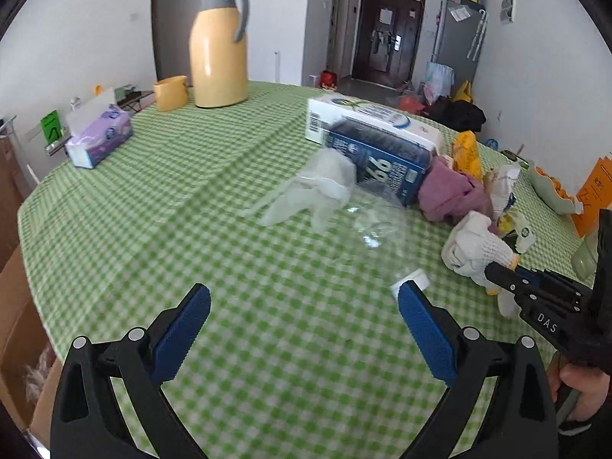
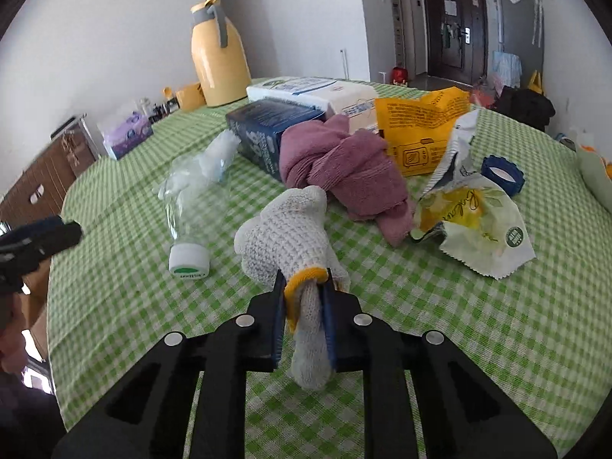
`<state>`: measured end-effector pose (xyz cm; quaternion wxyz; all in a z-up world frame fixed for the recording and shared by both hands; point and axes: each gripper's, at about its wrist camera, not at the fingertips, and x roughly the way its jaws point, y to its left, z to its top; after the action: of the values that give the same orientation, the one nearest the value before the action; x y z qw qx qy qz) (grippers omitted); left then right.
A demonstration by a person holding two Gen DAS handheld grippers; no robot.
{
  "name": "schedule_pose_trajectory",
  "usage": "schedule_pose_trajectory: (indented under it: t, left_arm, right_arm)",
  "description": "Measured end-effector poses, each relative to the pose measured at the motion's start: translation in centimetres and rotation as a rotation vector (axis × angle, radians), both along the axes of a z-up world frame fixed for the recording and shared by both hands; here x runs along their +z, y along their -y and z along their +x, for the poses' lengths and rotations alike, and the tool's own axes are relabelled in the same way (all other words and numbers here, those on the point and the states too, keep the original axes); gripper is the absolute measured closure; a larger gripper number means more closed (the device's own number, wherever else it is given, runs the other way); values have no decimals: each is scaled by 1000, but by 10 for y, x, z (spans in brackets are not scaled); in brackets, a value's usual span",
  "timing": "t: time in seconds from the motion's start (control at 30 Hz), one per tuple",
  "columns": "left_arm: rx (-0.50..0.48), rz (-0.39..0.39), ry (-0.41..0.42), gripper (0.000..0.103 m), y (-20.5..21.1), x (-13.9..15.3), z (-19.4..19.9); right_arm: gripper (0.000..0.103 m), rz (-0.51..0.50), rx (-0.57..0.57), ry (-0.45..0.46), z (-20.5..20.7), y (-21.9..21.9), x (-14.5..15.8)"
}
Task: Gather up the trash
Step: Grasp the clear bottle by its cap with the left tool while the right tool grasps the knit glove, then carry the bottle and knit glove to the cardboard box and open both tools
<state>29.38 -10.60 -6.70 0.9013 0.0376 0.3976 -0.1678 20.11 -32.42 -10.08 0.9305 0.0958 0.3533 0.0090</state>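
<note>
My right claw (image 2: 303, 290) is closed on the yellow-trimmed cuff of a white knit glove (image 2: 290, 225), the cuff pinched between both blue pads while the rest of the glove rests bunched on the green checked desk (image 2: 459, 344) just ahead of the fingertips. From the left wrist view I see the same glove (image 1: 474, 248) at the right side of the desk with the right claw (image 1: 497, 273) reaching in on it.

My left claw (image 1: 304, 302) is spread wide and holds nothing; it hangs above bare cloth at the near side of the desk (image 1: 267, 344). A clear plastic bottle (image 2: 187, 206) lies on its side between the two claws, its white cap (image 2: 189, 262) pointing toward me. In the left view that cap (image 1: 415, 278) sits just behind the tip of my right-hand pad (image 1: 428, 336); I cannot tell whether they touch.

Past the bottle lies a crumpled translucent glove (image 1: 310, 191), touching a dark blue box (image 1: 386, 160) that leans on a white carton (image 1: 367, 118). A mauve cloth (image 2: 344, 168) is heaped just beyond the knit glove, touching it or nearly so. Right of the cloth lie a torn snack wrapper (image 2: 474, 214), a yellow packet (image 2: 420, 130) and a blue ring (image 2: 503, 174). A yellow thermos jug (image 1: 220, 46) stands upright at the far edge beside a yellow cup (image 1: 171, 92), with a purple tissue pack (image 1: 100, 137) at the left edge.
</note>
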Motion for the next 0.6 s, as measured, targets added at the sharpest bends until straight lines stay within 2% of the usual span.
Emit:
schedule_pose_trajectory:
  t: [0.13,0.27,0.33,0.4,0.5,0.53,0.6]
  left_arm:
    - [-20,23,-76,8,50,-21,19]
    - [-25,64,-83,9,84,-38,29]
    - [-31,90,-84,22,96,-45,30]
    - [-32,118,-102,46,104,-52,32]
    - [-21,118,-100,67,108,-55,30]
    - [-22,118,-96,72,108,-54,29]
    - [-44,110,-110,72,106,-53,27]
  right_arm:
    - [86,-2,-53,94,-17,9,20]
    - [86,2,-130,161,-30,24,29]
    - [86,28,-145,186,-34,31,34]
    - [86,36,-143,195,-34,31,37]
    - [86,35,-126,189,-31,28,37]
    - [86,34,-121,185,-32,28,37]
    - [86,29,-118,176,-27,25,35]
